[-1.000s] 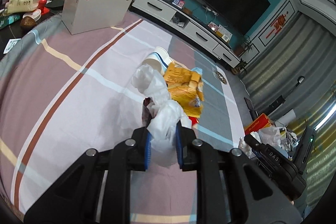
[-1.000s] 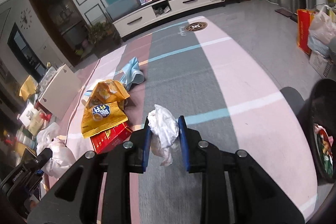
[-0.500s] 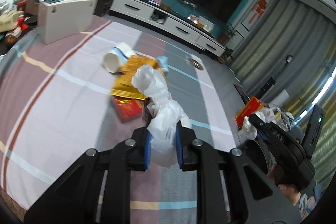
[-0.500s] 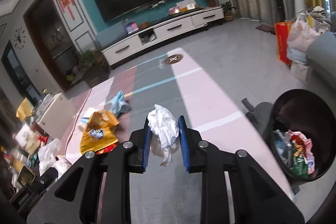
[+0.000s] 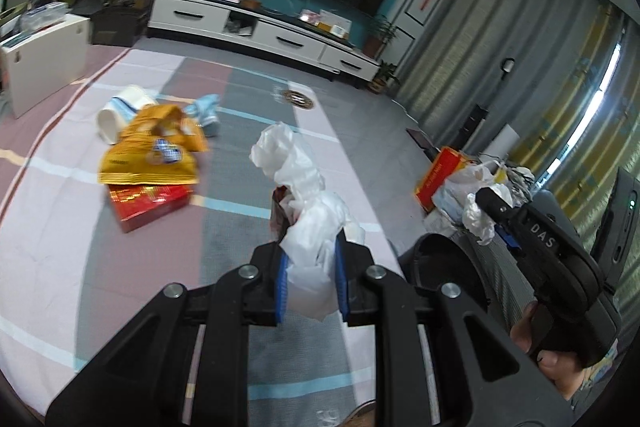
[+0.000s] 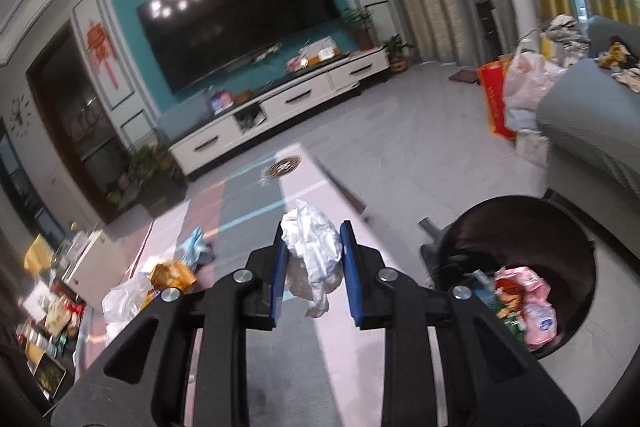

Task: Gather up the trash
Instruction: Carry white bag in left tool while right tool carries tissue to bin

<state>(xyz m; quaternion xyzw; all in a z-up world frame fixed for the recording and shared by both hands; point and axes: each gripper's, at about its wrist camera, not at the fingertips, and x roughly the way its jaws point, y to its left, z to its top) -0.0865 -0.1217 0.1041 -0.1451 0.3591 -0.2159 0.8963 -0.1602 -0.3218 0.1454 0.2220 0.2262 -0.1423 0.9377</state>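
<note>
Striped floor matting (image 5: 140, 267) fills my left view: my left gripper (image 5: 310, 277) pinches a white plastic bag (image 5: 304, 187), while yellow snack bags (image 5: 150, 155), a red box (image 5: 150, 201) and a paper cup (image 5: 120, 107) wait. Right view: my right gripper (image 6: 312, 267) clamps crumpled tissue (image 6: 314, 241) beside the part-filled bin (image 6: 520, 267).
</note>
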